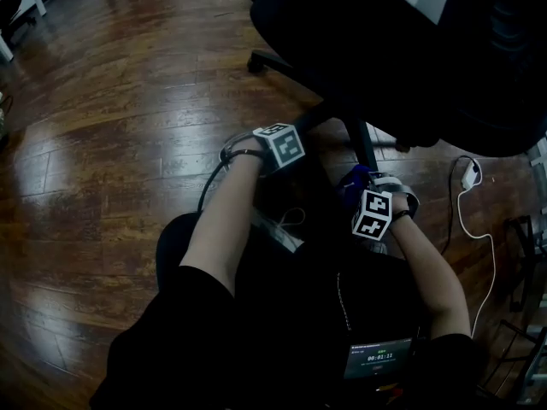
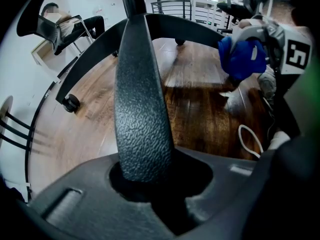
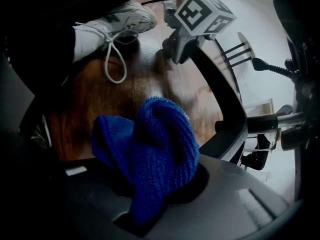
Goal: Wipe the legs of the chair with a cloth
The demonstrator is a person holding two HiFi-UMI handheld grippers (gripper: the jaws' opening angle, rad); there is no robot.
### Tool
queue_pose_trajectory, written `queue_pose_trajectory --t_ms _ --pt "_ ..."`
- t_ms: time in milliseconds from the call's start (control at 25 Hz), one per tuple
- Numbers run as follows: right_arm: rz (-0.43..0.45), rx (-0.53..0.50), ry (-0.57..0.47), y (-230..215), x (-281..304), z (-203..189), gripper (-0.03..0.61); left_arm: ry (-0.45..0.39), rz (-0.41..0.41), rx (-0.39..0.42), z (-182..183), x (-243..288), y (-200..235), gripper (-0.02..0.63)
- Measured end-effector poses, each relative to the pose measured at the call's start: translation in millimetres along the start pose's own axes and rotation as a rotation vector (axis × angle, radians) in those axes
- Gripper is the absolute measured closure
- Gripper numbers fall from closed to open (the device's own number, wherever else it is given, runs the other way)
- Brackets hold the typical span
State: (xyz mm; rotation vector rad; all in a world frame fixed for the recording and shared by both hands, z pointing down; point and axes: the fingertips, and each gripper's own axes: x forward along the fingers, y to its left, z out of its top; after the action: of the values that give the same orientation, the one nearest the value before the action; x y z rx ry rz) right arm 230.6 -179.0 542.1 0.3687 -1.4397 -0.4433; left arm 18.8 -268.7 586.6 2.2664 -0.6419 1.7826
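Left gripper view: left claw [image 2: 150, 186] clamped on textured chair leg [image 2: 142, 109].
Right gripper view: right claw [image 3: 150, 204] clamped on bunched blue cloth [image 3: 155, 149].
Cloth place: between right claw's jaws, near that leg.

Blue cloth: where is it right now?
The blue cloth is held bunched in the right gripper, on the head view's right, close beside the chair's column. The left gripper grips a neighbouring chair leg.

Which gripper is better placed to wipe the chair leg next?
Right: the right gripper grips the blue cloth; the left gripper is clamped on a chair leg, without cloth.
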Motion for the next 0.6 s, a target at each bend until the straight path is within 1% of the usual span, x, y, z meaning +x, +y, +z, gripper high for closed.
queue_pose_trajectory --t_ms 240,400,520,600 --pt "-0.095 0.037 0.017 -84.8 20.6 24.2 0.494 0.008 -0.007 0.001 0.8 -1.0 -0.9 0.535" --pt "-0.170 0.074 0.046 -138.8 33.1 38.8 0.493 0.019 -0.020 -0.007 -2.0 -4.0 -4.1 0.535" --pt "-0.220 0.077 0.044 -162.4 36.0 44.9 0.493 0.000 -0.021 0.004 3.2 -1.2 -3.6 0.535" --pt "-0.230 0.079 0.031 -165.4 35.3 46.1 0.492 -0.008 -0.025 0.004 4.2 -0.8 -2.6 0.535"
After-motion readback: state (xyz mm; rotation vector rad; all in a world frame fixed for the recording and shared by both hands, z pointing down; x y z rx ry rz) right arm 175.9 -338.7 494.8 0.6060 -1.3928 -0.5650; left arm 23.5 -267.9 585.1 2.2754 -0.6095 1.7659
